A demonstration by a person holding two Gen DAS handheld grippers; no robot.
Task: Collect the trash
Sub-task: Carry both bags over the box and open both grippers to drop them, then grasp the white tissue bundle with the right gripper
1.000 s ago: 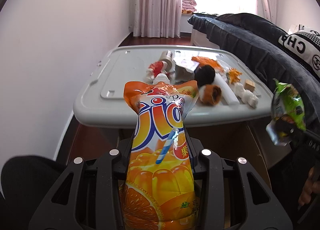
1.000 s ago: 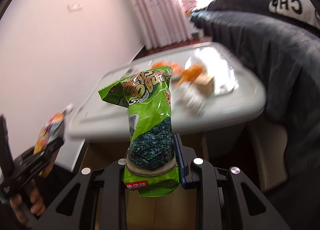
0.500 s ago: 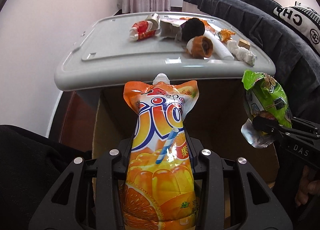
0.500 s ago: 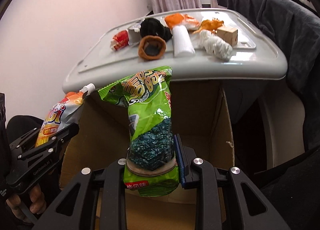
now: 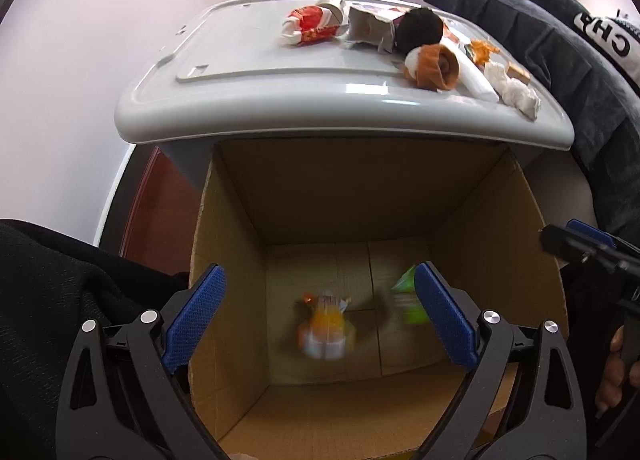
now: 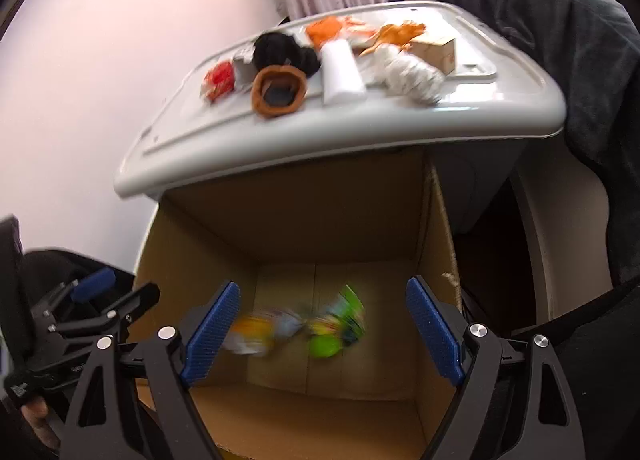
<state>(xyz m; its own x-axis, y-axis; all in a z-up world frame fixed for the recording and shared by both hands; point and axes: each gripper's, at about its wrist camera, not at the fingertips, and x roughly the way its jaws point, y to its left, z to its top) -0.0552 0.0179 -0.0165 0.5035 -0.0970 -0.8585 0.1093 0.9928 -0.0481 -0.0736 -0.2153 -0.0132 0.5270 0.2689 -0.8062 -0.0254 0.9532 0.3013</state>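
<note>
My left gripper (image 5: 320, 316) is open and empty above an open cardboard box (image 5: 236, 260). My right gripper (image 6: 324, 324) is open and empty above the same box (image 6: 436, 220). An orange juice pouch (image 5: 326, 326) and a green snack packet (image 5: 408, 296) are blurred in motion inside the box, near its bottom. They also show in the right wrist view, the pouch (image 6: 256, 330) to the left of the green packet (image 6: 340, 320). Each gripper shows at the edge of the other's view, the right one (image 5: 588, 248) and the left one (image 6: 100, 300).
A grey plastic lid (image 5: 248, 72) behind the box serves as a table, carrying a red wrapper (image 5: 310, 24), a torn carton (image 5: 370, 26), a black ball (image 5: 420, 26), a brown sock (image 5: 434, 66), a white tube (image 6: 342, 70) and crumpled paper (image 6: 412, 72). Dark bedding (image 5: 540, 32) lies to the right.
Both grippers moved down over the box and opened. The orange pouch and the green packet left the jaws and are dropping into the box.
</note>
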